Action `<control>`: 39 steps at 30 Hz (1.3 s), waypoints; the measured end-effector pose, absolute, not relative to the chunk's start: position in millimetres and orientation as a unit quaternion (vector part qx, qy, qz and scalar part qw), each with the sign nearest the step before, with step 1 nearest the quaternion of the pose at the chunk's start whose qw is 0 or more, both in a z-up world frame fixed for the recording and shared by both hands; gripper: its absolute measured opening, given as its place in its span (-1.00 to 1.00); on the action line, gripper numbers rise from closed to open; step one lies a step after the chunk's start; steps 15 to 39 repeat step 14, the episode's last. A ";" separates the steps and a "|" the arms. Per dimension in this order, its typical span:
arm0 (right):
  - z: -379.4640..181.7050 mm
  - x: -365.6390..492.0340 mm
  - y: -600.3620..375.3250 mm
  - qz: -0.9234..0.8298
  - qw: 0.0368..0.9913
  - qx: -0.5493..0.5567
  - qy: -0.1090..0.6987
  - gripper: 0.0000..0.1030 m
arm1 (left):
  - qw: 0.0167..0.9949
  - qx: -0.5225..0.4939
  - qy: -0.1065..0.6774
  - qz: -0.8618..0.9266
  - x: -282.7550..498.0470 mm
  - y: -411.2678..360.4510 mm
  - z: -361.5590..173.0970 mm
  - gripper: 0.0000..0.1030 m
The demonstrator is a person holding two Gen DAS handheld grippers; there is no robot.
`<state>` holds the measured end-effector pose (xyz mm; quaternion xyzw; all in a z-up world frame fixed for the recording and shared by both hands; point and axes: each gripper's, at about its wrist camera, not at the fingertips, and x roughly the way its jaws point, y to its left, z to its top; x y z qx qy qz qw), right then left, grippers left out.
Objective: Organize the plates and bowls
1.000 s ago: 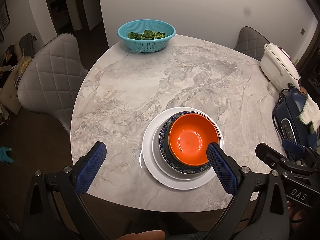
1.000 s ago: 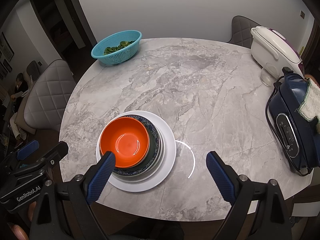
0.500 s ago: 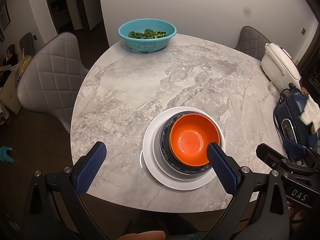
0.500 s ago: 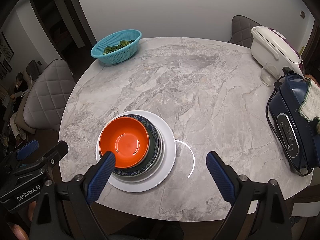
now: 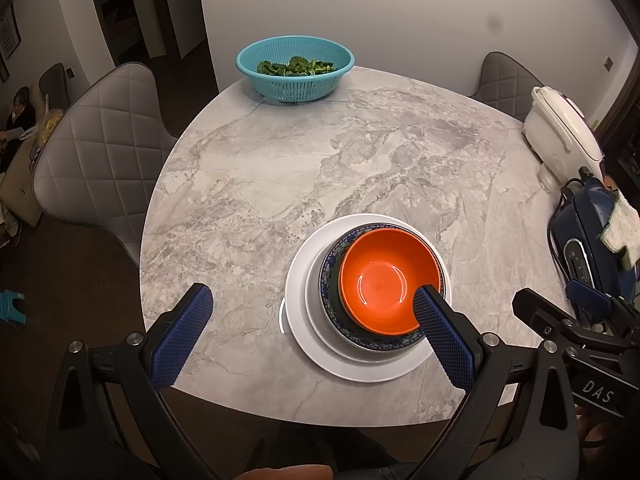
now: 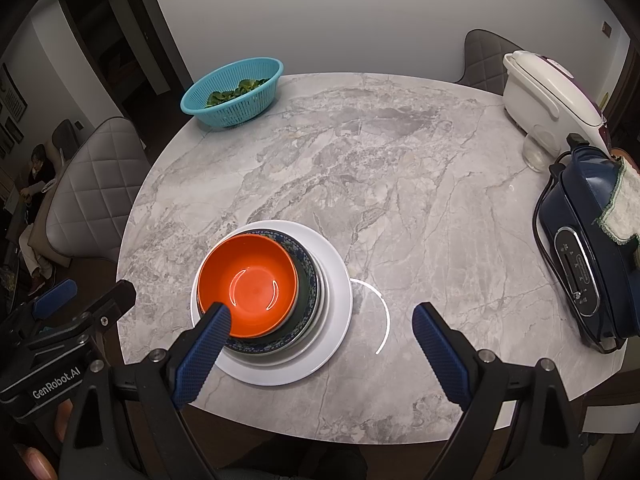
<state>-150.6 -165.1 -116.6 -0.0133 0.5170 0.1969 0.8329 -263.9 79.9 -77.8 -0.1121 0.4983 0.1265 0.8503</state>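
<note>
Left wrist view: the left gripper [image 5: 308,308] hangs above the near edge of the marble table [image 5: 280,168], jaws spread wide, nothing between them. Just ahead of its right fingertip sits the stack: the orange bowl [image 5: 386,280] nested in a dark blue patterned bowl [image 5: 330,276], that on a smaller white plate [image 5: 314,292], all resting on a large white plate [image 5: 296,300]. The right finger's tip overlaps the orange bowl's near rim in the picture; whether it touches cannot be told.

Over to the right wrist view, and the right gripper [image 6: 320,320] is wide open too, holding nothing. The stack lies ahead of its left finger, orange bowl [image 6: 248,284] on top, large white plate [image 6: 336,292] underneath. Between the fingers there is only bare table [image 6: 380,184] and a bright arc of reflected light.

Far ahead to the left, a teal colander [image 6: 234,94] of greens sits at the table's edge. Off to the right stand a white rice cooker [image 6: 548,92] and a navy appliance [image 6: 580,264] with a cloth [image 6: 624,208] draped on it.
</note>
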 end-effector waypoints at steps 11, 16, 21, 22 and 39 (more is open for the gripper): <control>-120.0 -150.7 -165.7 0.198 0.831 -0.013 0.519 0.83 | 0.856 -0.120 0.487 0.126 -265.9 80.1 -82.8 0.98; -122.1 -150.5 -166.9 0.199 0.831 -0.014 0.519 0.83 | 0.856 -0.120 0.486 0.127 -266.4 78.8 -85.1 0.98; -122.1 -150.5 -166.9 0.199 0.831 -0.014 0.519 0.83 | 0.856 -0.120 0.486 0.127 -266.4 78.8 -85.1 0.98; -122.1 -150.5 -166.9 0.199 0.831 -0.014 0.519 0.83 | 0.856 -0.120 0.486 0.127 -266.4 78.8 -85.1 0.98; -122.1 -150.5 -166.9 0.199 0.831 -0.014 0.519 0.83 | 0.856 -0.120 0.486 0.127 -266.4 78.8 -85.1 0.98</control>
